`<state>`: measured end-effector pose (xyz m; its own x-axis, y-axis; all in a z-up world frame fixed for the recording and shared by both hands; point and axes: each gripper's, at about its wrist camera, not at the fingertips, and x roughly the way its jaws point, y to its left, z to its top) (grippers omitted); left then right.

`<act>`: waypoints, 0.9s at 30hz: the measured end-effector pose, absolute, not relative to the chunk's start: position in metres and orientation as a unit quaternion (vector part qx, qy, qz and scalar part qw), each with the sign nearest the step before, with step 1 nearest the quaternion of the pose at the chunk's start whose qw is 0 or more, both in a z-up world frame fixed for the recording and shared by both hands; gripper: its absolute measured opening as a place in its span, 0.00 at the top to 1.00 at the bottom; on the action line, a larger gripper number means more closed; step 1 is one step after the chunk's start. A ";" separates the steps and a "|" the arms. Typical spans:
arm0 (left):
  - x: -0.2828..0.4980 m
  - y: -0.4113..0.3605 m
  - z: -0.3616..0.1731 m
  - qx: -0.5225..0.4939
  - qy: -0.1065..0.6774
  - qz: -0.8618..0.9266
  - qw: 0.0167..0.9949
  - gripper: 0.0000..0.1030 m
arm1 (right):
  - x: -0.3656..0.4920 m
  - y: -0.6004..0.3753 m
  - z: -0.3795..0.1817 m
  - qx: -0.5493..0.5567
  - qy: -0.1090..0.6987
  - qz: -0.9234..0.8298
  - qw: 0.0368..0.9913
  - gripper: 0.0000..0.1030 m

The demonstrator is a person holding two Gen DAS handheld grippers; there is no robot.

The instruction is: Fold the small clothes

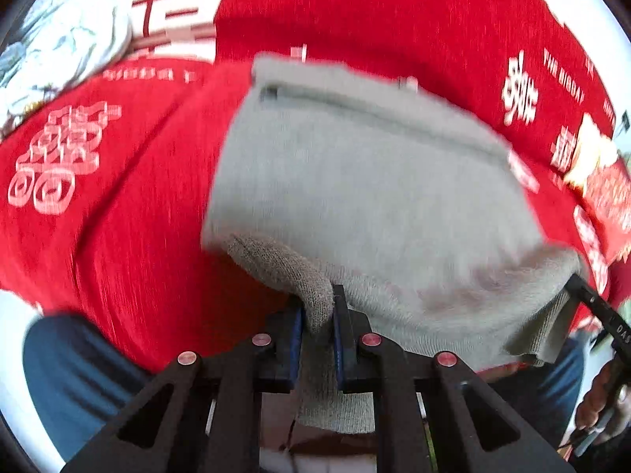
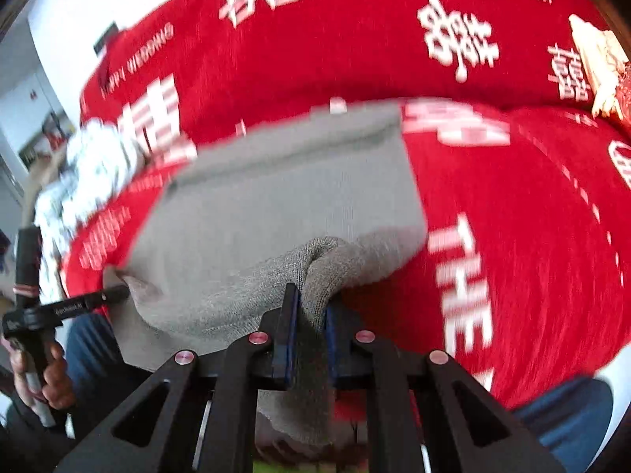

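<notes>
A small grey knit garment (image 1: 366,181) lies on the red cloth-covered table (image 1: 118,236), its near edge lifted. My left gripper (image 1: 318,315) is shut on the garment's near left corner. My right gripper (image 2: 311,311) is shut on the near right corner of the same garment (image 2: 276,205). The other gripper shows at the edge of each view: the right one in the left wrist view (image 1: 599,311), the left one in the right wrist view (image 2: 79,303). Both views are motion-blurred.
A crumpled white patterned cloth (image 1: 59,47) lies at the far left of the table, also seen in the right wrist view (image 2: 86,173). A cream and red box-like object (image 2: 599,67) sits at the far right. The person's blue trousers (image 1: 71,374) are below the near edge.
</notes>
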<state>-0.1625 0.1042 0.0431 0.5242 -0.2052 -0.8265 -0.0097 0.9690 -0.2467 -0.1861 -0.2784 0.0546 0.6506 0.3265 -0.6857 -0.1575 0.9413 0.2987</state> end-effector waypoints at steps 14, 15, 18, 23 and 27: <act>-0.096 0.127 0.017 -0.172 0.493 -0.058 0.851 0.47 | -0.104 -0.290 0.016 0.189 0.419 0.135 0.878 0.54; -0.102 0.129 0.019 -0.179 0.490 -0.057 0.851 0.24 | -0.110 -0.295 0.019 0.196 0.413 0.136 0.879 0.47; -0.125 0.133 0.026 -0.178 0.462 -0.043 0.868 0.16 | -0.137 -0.305 0.026 0.204 0.395 0.131 0.886 0.26; -0.125 0.120 0.010 -0.177 0.488 -0.066 0.852 0.16 | -0.135 -0.299 0.020 0.186 0.410 0.139 0.882 0.26; -0.117 0.108 0.001 -0.170 0.497 -0.067 0.848 0.18 | -0.123 -0.291 0.004 0.205 0.438 0.156 0.861 0.28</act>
<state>-0.1169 0.1077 0.0014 0.4963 -0.2831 -0.8207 -0.0543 0.9333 -0.3548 -0.1231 -0.2907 0.0043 0.5686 0.4479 -0.6900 -0.0884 0.8672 0.4901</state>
